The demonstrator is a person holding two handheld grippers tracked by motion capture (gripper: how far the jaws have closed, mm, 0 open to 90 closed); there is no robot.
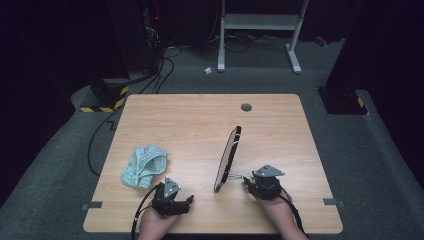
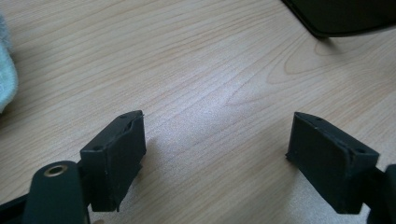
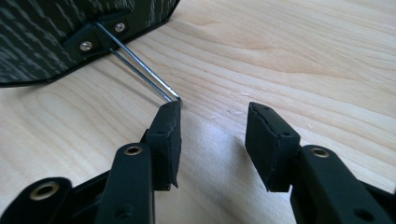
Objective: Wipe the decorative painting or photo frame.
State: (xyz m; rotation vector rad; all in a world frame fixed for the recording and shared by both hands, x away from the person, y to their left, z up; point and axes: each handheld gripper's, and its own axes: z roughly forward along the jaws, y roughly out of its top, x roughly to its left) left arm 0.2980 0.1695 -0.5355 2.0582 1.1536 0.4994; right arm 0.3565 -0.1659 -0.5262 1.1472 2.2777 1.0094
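An oval mirror [image 1: 227, 157] with a black frame stands tilted on the wooden table [image 1: 190, 120], propped by a thin wire stand [image 3: 140, 65]. Its dark patterned back [image 3: 56, 28] is at the top left of the right gripper view. My right gripper [image 1: 246, 181] [image 3: 214, 123] is open just behind the mirror, its left jaw touching or almost touching the wire's end. A crumpled pale green cloth [image 1: 144, 166] [image 2: 5, 79] lies at the left. My left gripper [image 1: 190, 200] [image 2: 217, 140] sits open over bare wood near the front edge, with the mirror's rim [image 2: 345, 16] ahead of it.
A grey cable grommet [image 1: 246, 107] is set in the table's far side. Beyond the table stand a white desk frame [image 1: 260, 22] and a stand base with black-yellow tape [image 1: 102, 97], with cables on the floor [image 1: 100, 135].
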